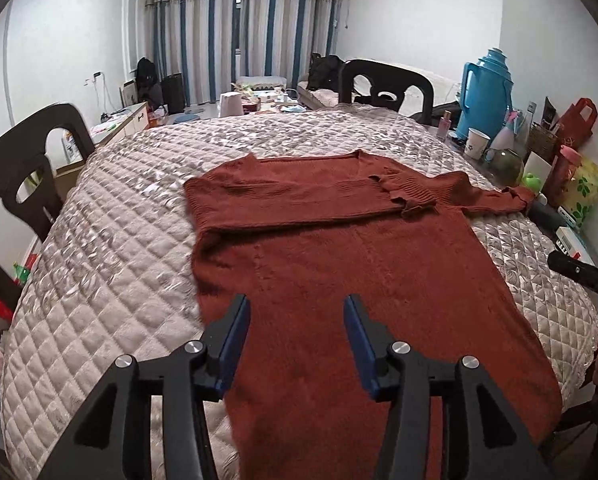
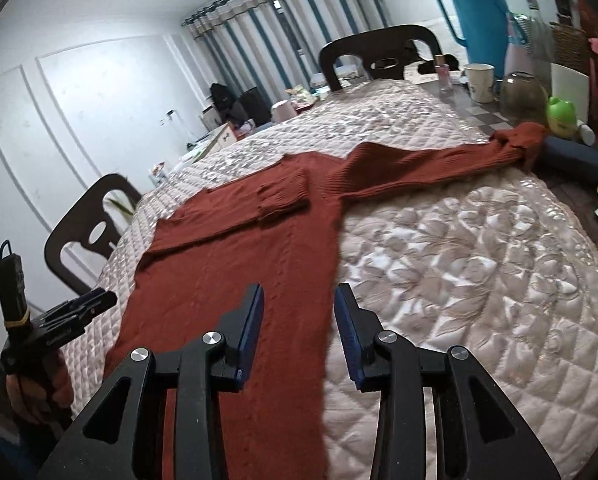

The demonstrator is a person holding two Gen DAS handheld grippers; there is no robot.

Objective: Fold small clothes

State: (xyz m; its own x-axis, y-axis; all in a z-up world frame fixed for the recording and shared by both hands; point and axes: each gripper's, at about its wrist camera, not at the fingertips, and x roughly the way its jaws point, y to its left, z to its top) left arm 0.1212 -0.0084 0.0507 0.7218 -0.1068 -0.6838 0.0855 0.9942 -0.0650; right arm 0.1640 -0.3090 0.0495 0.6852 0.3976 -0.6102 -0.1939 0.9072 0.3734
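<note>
While both grippers hang free above the hem end, read the lines below as your position.

Garment: a rust-red knit sweater [image 1: 339, 264] lies flat on the quilted cover [image 1: 111, 240] of the table, well inside its edges except for one sleeve.

Step in hand: by my reading you are between folds. The left sleeve [image 1: 299, 196] already lies across the chest, its cuff near the collar; the right sleeve [image 2: 431, 164] is not yet folded.

Left gripper [image 1: 297, 304]: your fingers are spread, nothing between the blue pads, hovering over the lower body of the sweater.

Right gripper [image 2: 299, 292]: fingers likewise spread and empty, poised over the sweater's right side edge, half above the quilt.

Long axis: the body runs straight away from you, hem near, collar [image 1: 359, 156] far, toward the chair [image 1: 387, 84] at the opposite side.

Outstretched sleeve: it points off to your right, crosswise to that axis, and its cuff [image 2: 519, 136] reaches the clutter by the green frog toy [image 2: 561, 116] and the blue thermos [image 2: 479, 20].

Next move, as I judge it: reach your right gripper out to that cuff, pinch it, and carry it across the chest to mirror the first sleeve.

Care: lift the cuff clear of the glass jar [image 2: 523, 92] and white cup [image 2: 479, 80] nearby.
</note>
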